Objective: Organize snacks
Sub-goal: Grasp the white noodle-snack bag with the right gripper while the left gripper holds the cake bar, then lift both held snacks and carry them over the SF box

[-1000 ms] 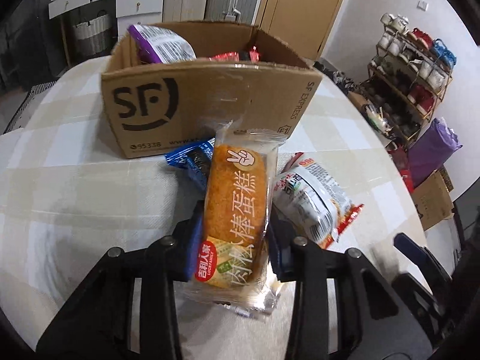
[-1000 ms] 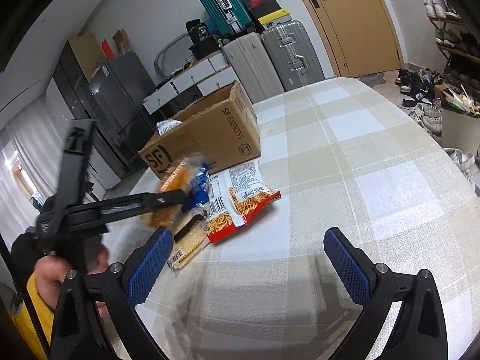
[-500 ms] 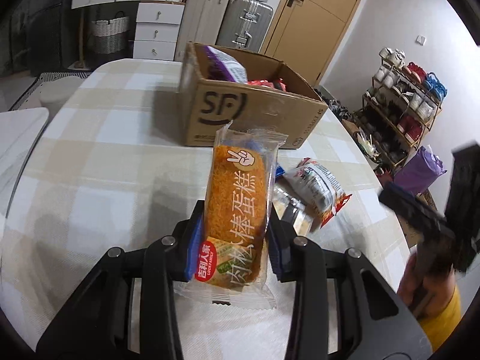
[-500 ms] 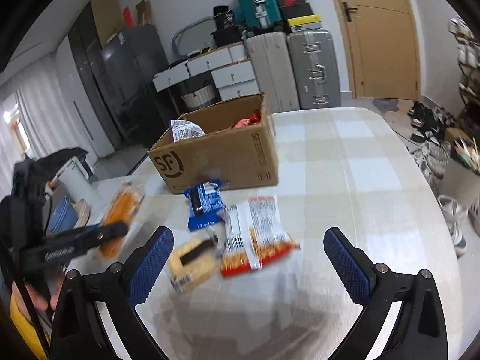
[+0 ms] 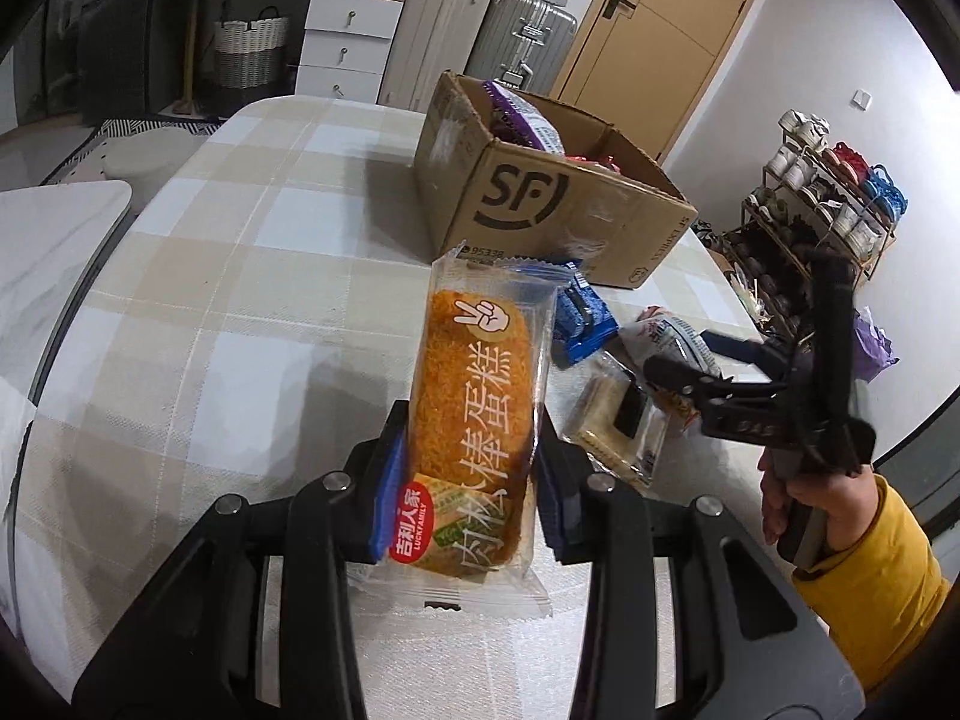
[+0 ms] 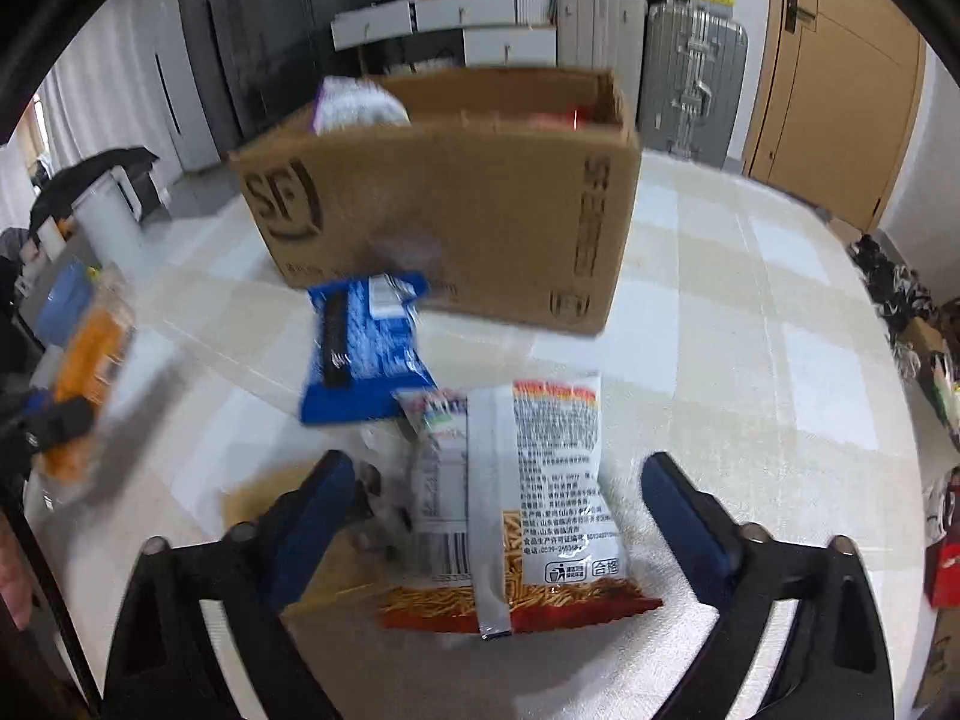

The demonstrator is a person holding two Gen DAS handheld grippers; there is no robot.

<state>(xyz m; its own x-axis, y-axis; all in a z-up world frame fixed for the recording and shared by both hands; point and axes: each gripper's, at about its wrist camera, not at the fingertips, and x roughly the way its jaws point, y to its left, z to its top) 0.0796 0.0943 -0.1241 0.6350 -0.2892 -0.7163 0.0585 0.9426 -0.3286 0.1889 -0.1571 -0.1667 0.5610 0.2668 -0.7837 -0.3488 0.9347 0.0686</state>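
Orange cake packet [image 5: 474, 414] sits clamped in our left gripper [image 5: 471, 480]; our right gripper [image 6: 492, 516] is closing around the noodle-snack bag [image 6: 516, 504], pads not yet touching.

The box [image 6: 444, 198] sits on the table [image 6: 750, 360] toward its far edge, with snack bags inside. One packet [image 6: 360, 348] lies just before the box, and the noodle bag [image 6: 516, 504] lies before that packet.
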